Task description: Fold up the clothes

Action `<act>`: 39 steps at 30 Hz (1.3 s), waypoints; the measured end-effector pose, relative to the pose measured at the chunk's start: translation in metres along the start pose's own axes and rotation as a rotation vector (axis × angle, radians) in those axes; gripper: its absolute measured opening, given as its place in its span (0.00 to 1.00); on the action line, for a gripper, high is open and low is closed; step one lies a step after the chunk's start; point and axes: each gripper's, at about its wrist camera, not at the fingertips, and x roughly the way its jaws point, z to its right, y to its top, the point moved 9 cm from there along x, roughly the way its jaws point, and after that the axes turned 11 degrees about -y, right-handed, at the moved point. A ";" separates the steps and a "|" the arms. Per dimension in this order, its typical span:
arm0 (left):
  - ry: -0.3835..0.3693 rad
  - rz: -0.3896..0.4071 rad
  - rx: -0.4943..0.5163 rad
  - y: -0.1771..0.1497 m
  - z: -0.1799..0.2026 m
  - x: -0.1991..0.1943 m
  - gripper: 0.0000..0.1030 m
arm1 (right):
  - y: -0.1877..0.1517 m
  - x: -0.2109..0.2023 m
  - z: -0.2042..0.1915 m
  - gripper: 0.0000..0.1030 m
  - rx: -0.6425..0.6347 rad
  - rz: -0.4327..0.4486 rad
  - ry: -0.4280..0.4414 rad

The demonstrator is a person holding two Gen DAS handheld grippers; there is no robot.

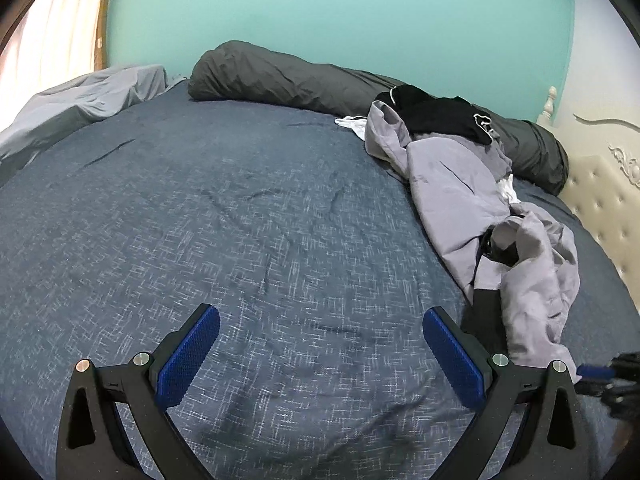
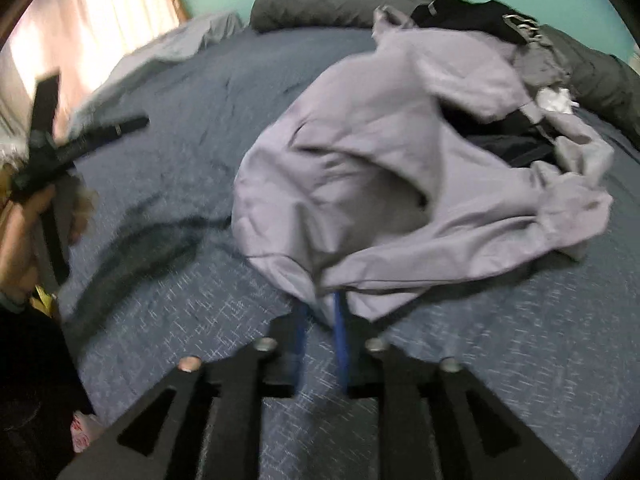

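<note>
Right tool (image 2: 320, 308) tips under garment (image 2: 360, 152)

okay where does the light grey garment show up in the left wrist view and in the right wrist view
Left wrist view: the light grey garment lies along the right side of the bed, apart from the open left gripper.
Right wrist view: it fills the centre and right, its near edge pinched in the right gripper.
Shared landmark: the dark grey rolled duvet against the teal wall, seen at top centre in the right wrist view.
</note>
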 end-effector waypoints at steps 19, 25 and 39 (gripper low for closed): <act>-0.004 -0.038 0.032 -0.004 0.003 0.011 1.00 | 0.062 0.110 0.105 0.67 0.748 -0.051 -0.005; -0.005 -0.039 0.038 -0.002 0.003 0.013 1.00 | 0.074 0.146 0.079 0.68 0.683 -0.131 0.003; -0.005 -0.031 0.029 0.000 0.000 0.009 1.00 | 0.069 0.124 0.065 0.03 0.459 -0.089 -0.020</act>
